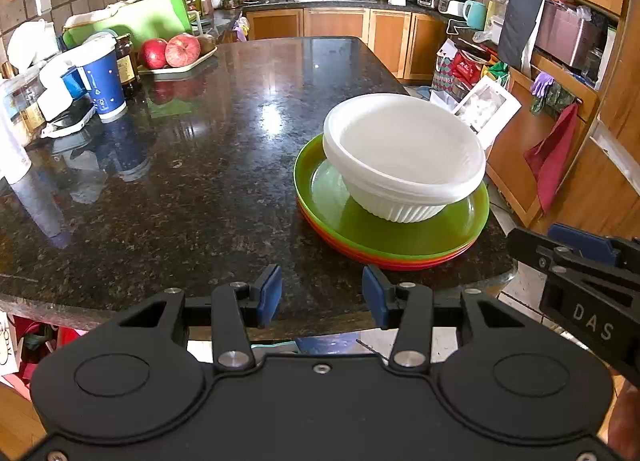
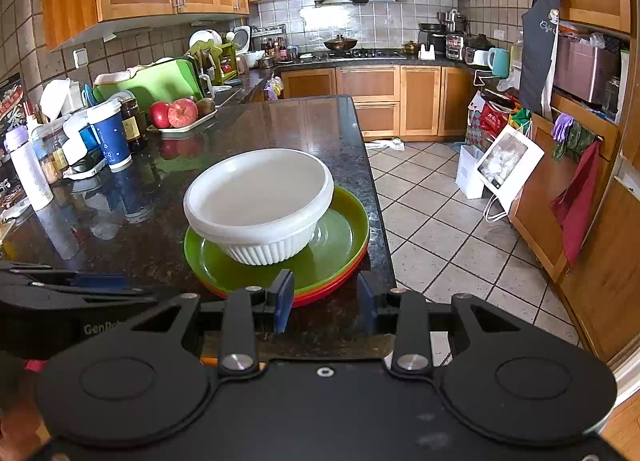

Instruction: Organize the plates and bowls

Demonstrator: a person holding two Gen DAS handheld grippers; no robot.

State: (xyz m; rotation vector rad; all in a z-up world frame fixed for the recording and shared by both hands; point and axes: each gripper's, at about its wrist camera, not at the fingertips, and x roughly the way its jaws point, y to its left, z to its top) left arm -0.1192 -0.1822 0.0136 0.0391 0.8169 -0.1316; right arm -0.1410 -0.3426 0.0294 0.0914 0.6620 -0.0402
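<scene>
Left wrist view: my left tongs [image 1: 322, 295] are released, blue pads apart with nothing between them, hovering at the near edge of the dark speckled granite surface [image 1: 200, 181]. Ahead and to the right of them sits a stack of round plastic plates [image 1: 400, 239], green on top, orange and red beneath, near the surface's right edge. Nested white ribbed bowls [image 1: 404, 157] rest upright on the green plate, toward its far side. My right tongs [image 1: 576, 257] enter from the right, beside the stack.

Right wrist view: right tongs [image 2: 326, 303] released too, empty, directly before the plate stack [image 2: 332, 253], left pad just at its rim. Bowls [image 2: 260, 201] ahead, slightly left. Blue paper cup [image 2: 110, 137] and a tray of red apples [image 2: 176, 115] far left, well apart.
</scene>
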